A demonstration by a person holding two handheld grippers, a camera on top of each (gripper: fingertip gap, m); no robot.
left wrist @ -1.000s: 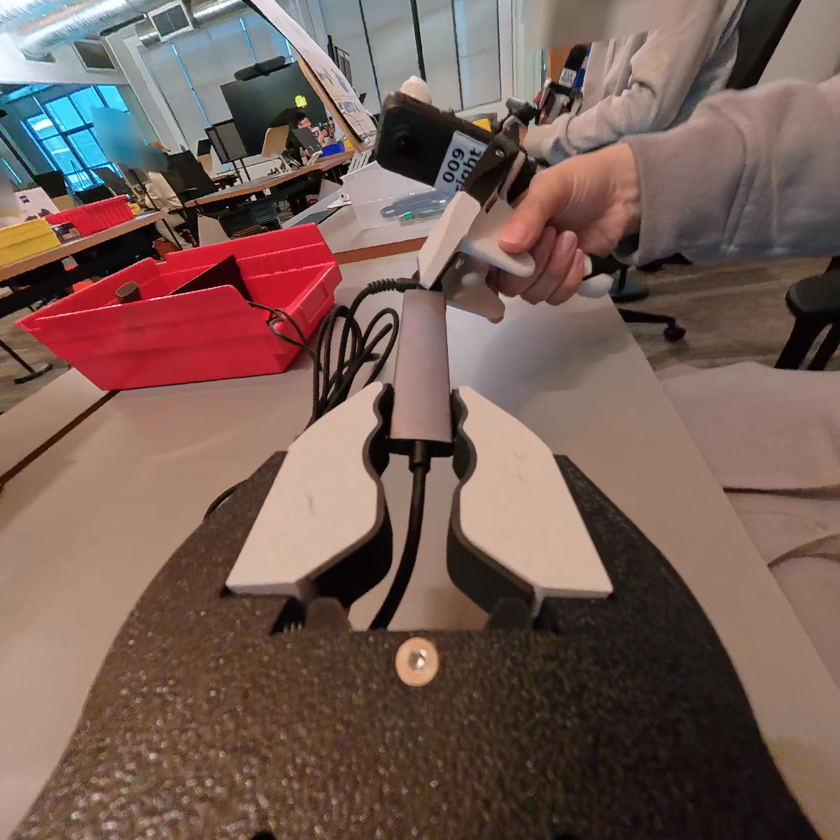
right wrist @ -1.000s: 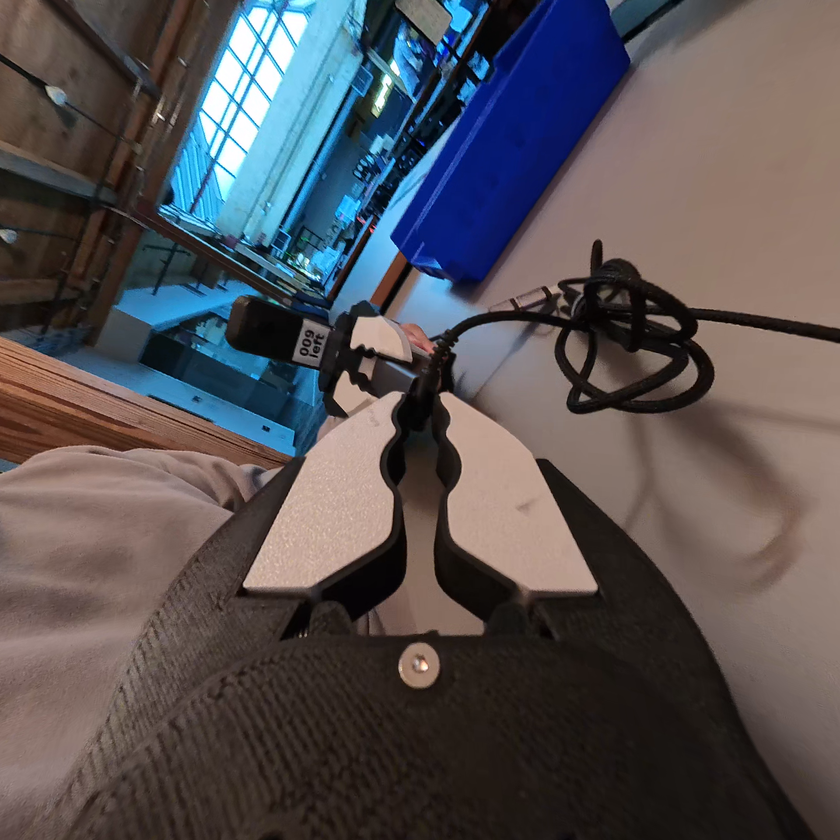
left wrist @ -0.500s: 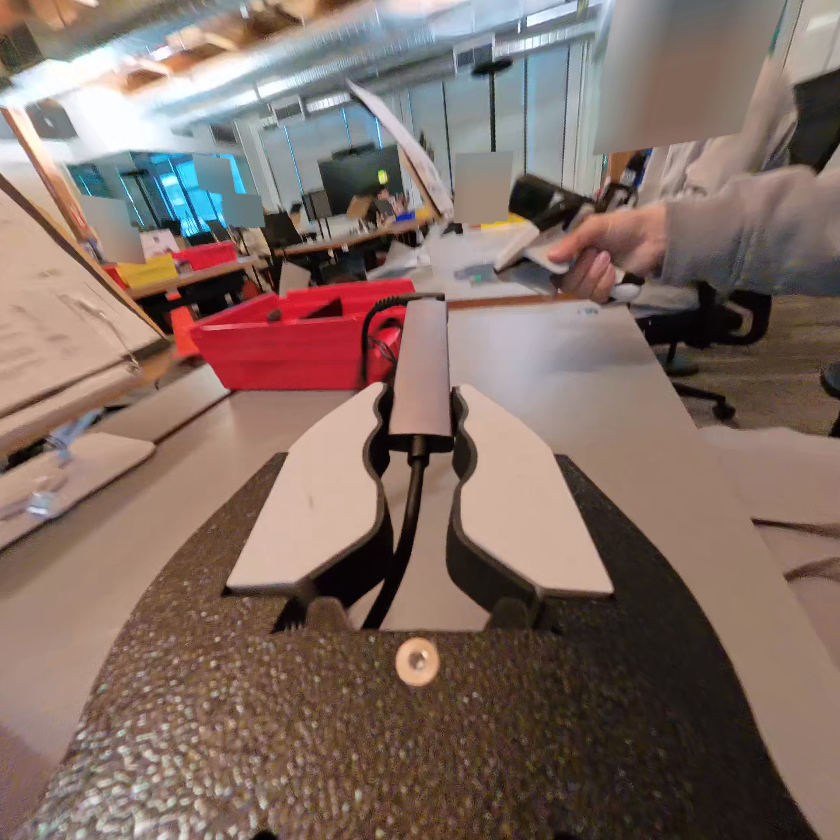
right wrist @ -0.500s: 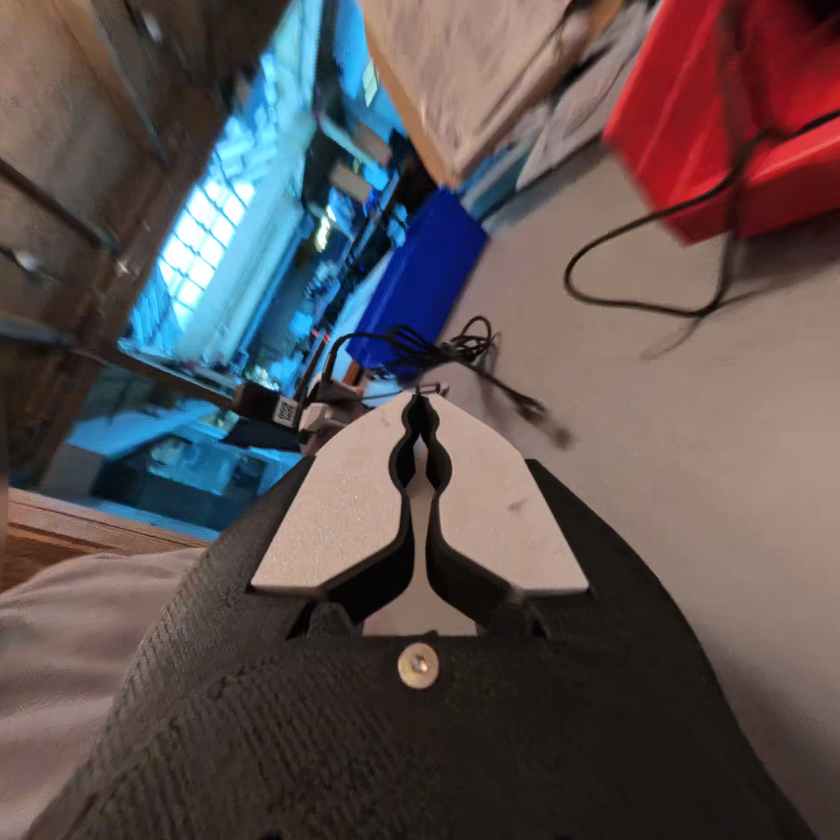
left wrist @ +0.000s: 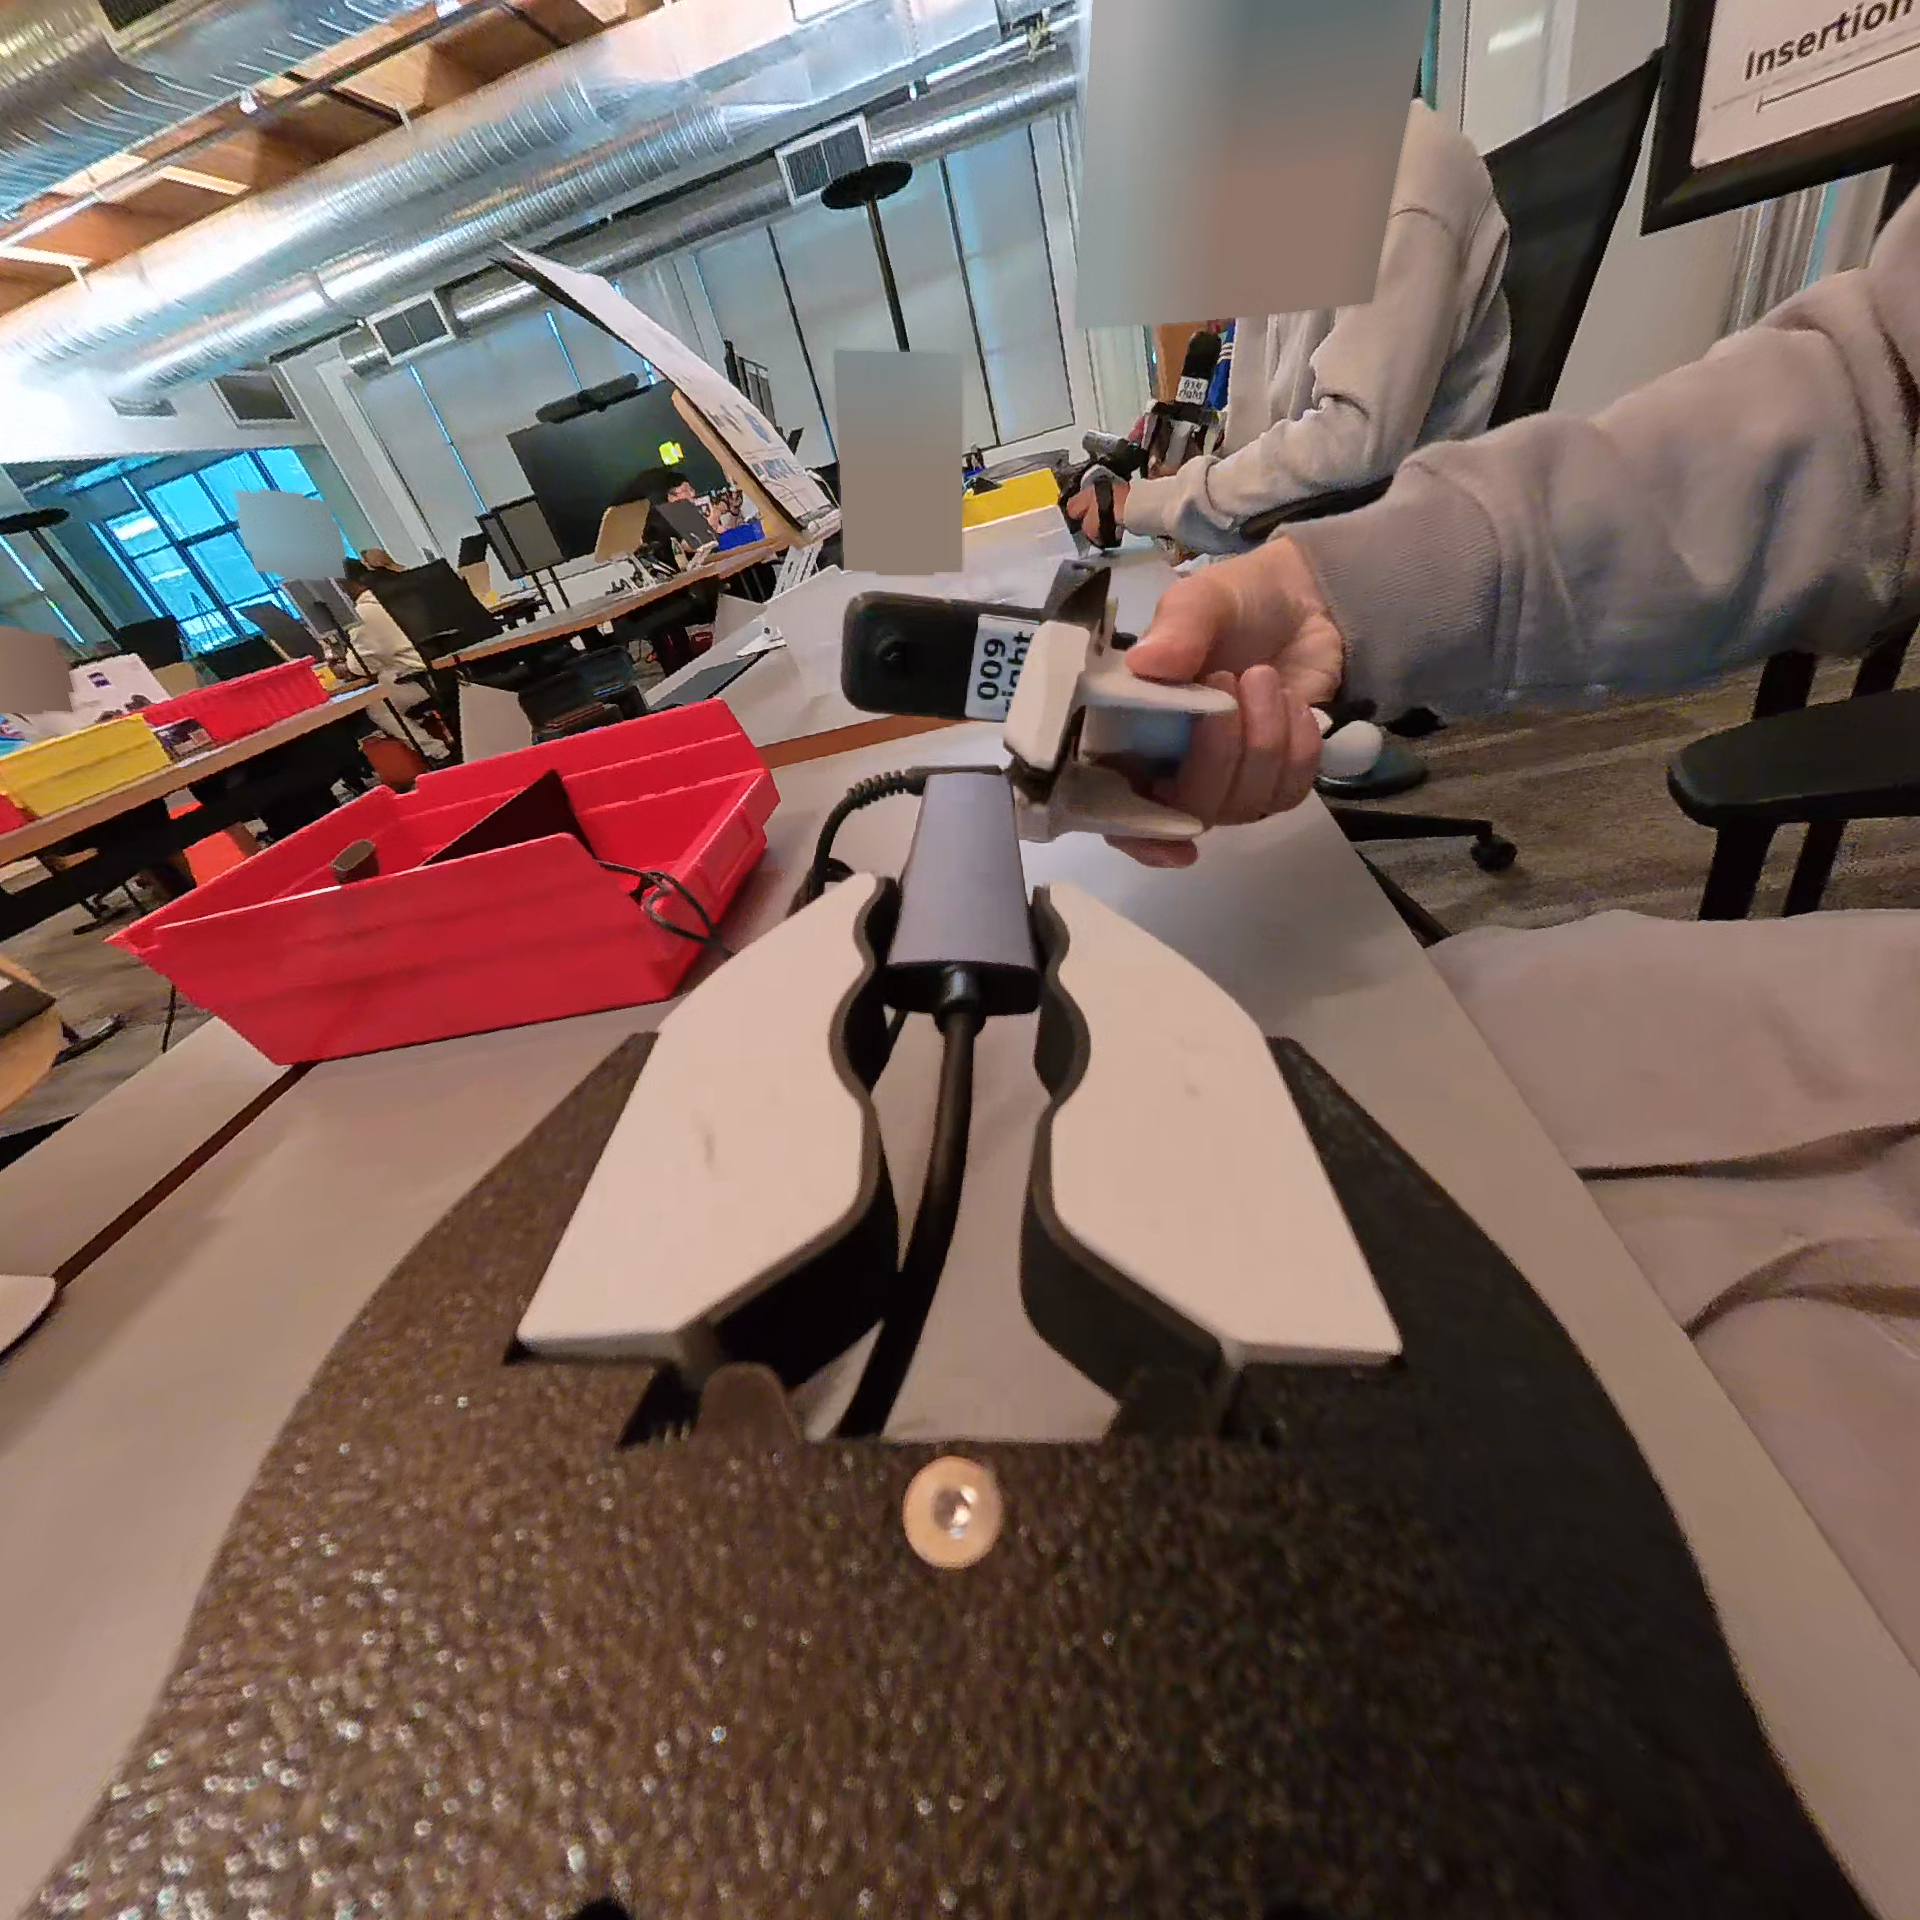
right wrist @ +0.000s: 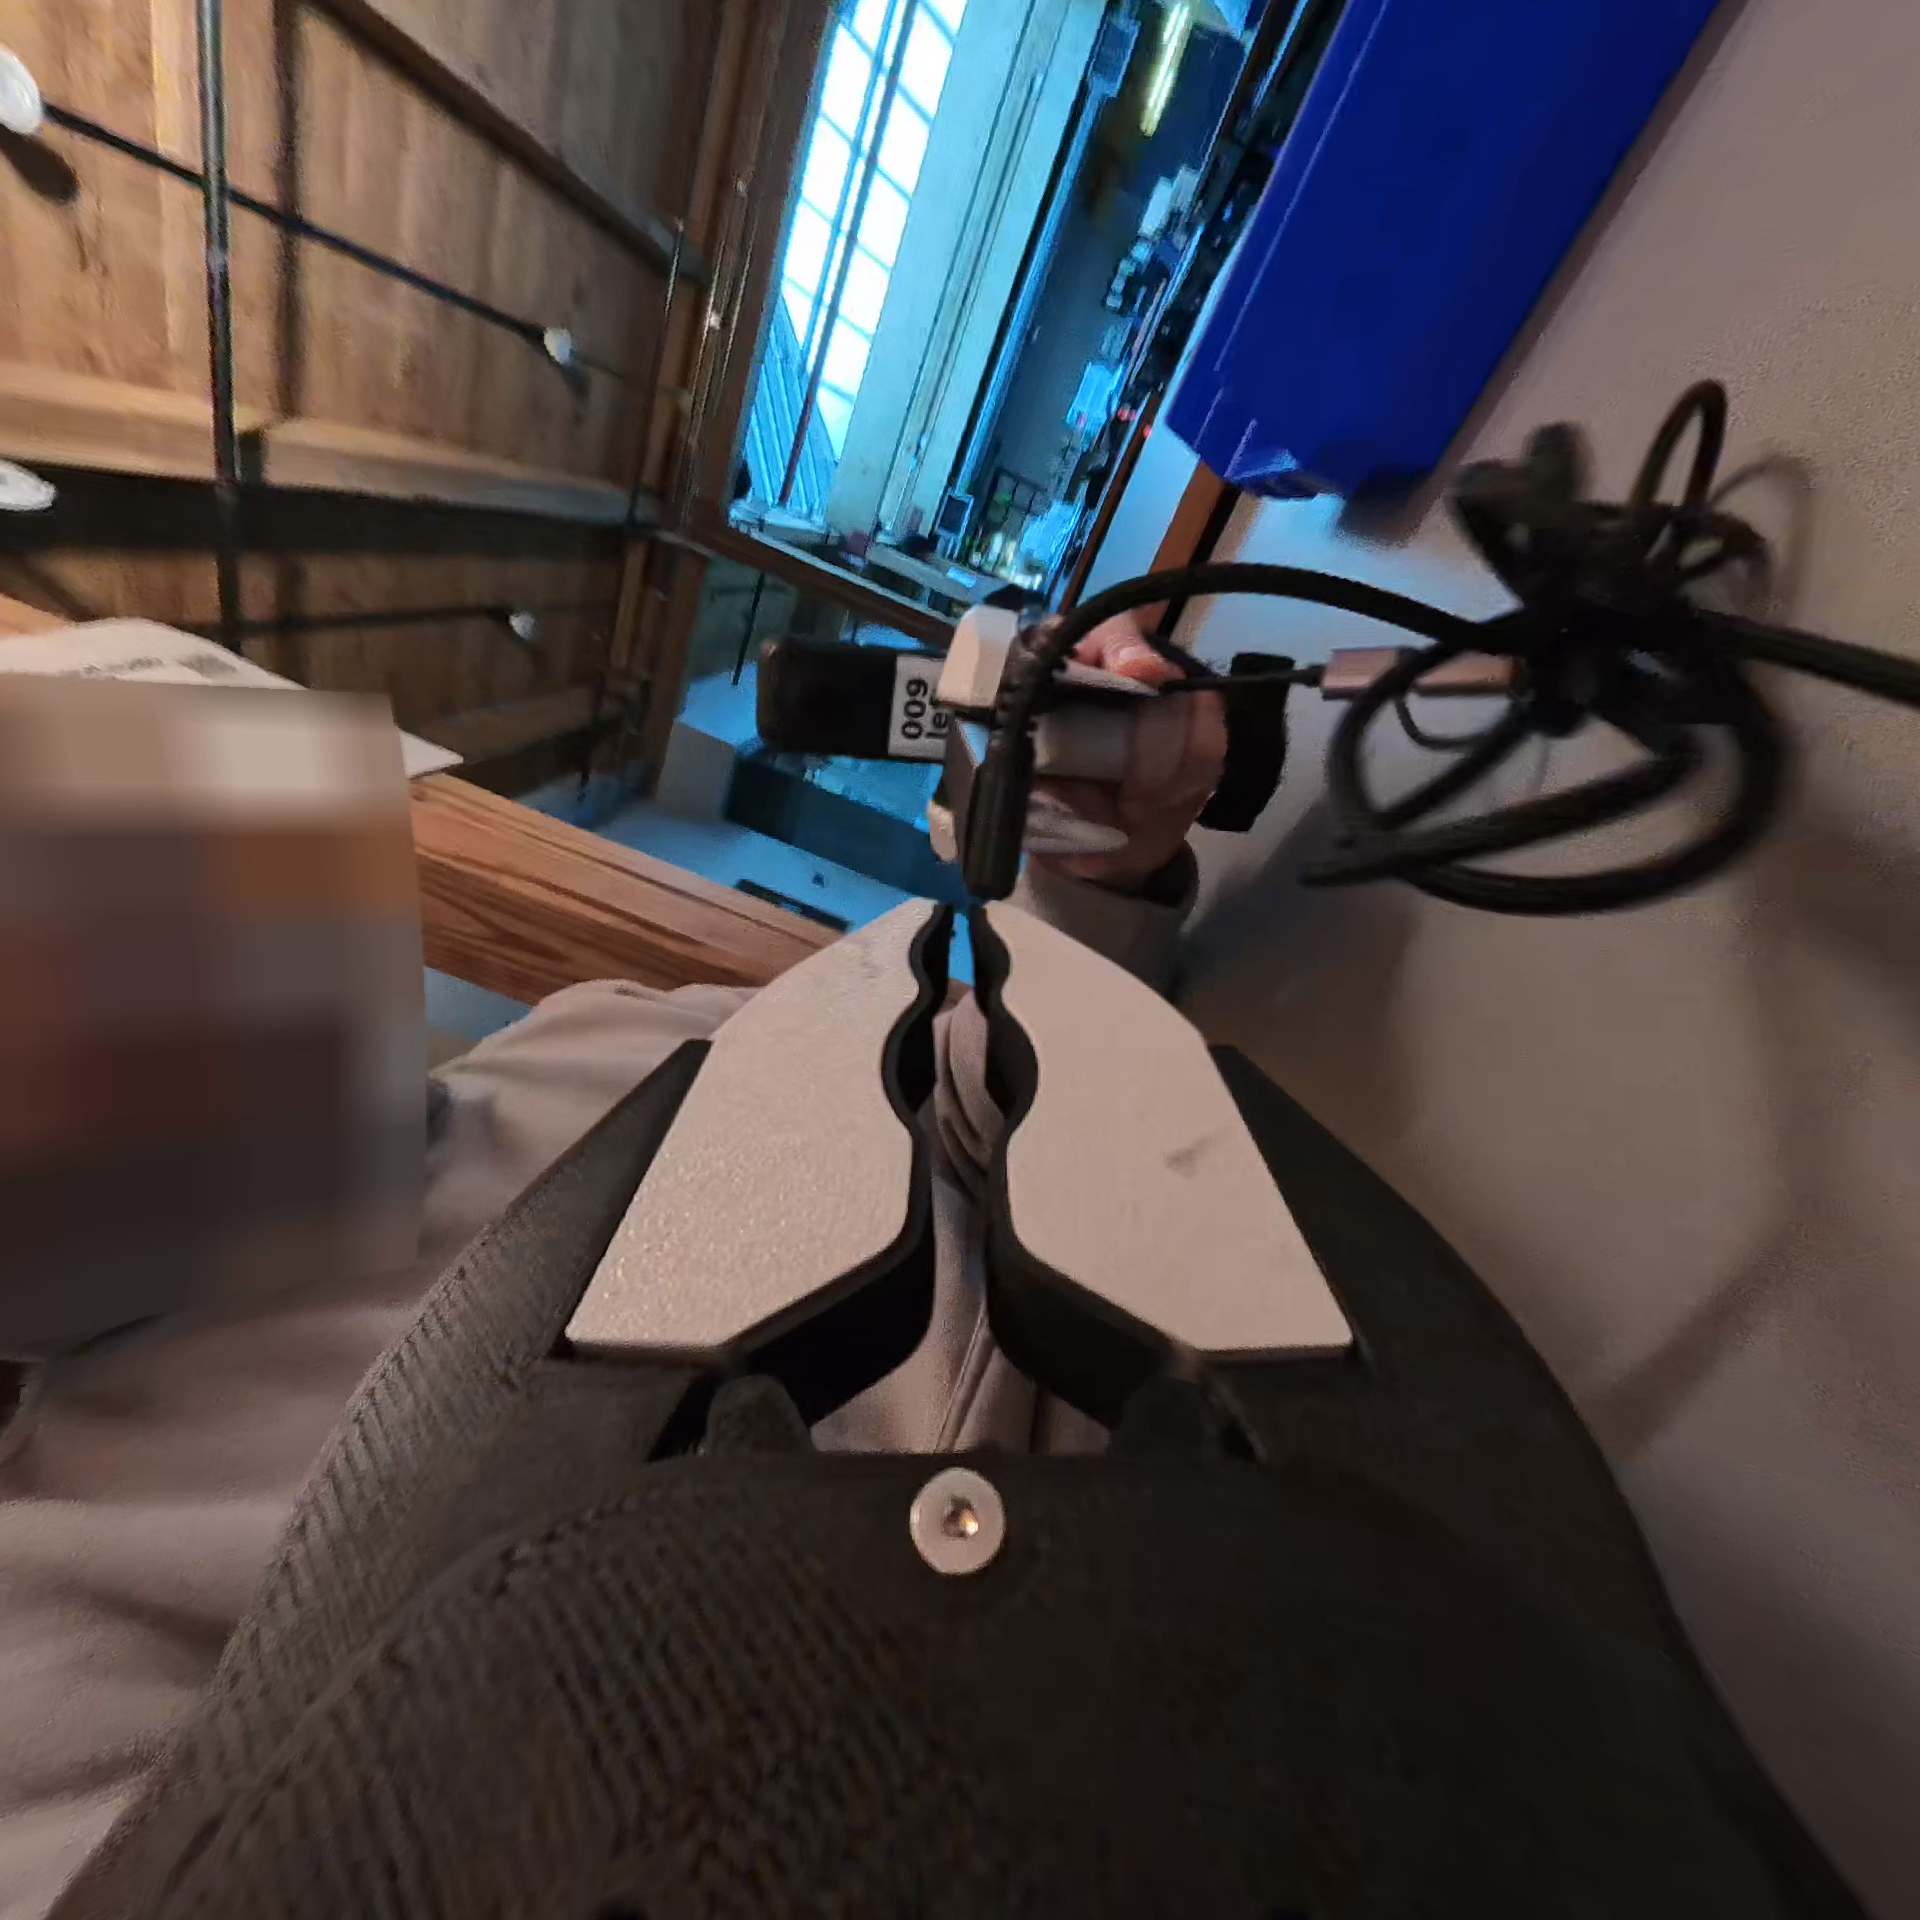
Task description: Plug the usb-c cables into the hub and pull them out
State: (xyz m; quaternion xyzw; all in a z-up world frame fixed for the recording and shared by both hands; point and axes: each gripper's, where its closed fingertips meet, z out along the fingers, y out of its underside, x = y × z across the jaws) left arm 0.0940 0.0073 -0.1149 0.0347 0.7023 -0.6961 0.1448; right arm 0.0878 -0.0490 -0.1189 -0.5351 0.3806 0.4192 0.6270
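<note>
My left gripper [left wrist: 961, 920] is shut on the near end of the slim grey hub [left wrist: 961, 842] and holds it above the table, pointing away; the hub's own black lead runs back between the fingers. My right gripper [left wrist: 1013, 774], held in a hand, sits at the hub's far right corner. In the right wrist view my right gripper [right wrist: 961, 914] is shut, its tips pinching the end of a black USB-C plug [right wrist: 992, 826]. That plug's cable [right wrist: 1247, 582] arcs right to a tangled bundle [right wrist: 1579, 707]. I cannot tell whether the plug sits in a port.
A red bin [left wrist: 447, 914] stands left on the grey table [left wrist: 1247, 935]; a blue bin [right wrist: 1455, 260] is beyond the bundle. A silver plug [right wrist: 1371, 665] lies in the bundle. A seated person [left wrist: 1371, 395] and a black chair [left wrist: 1787, 769] are at the right. The left gripper's tips are roughly 7 centimeters from the right gripper's.
The right gripper started at the hub's far end, pulled well away half a second ago, and is now back there. The left gripper kept its hold on the hub.
</note>
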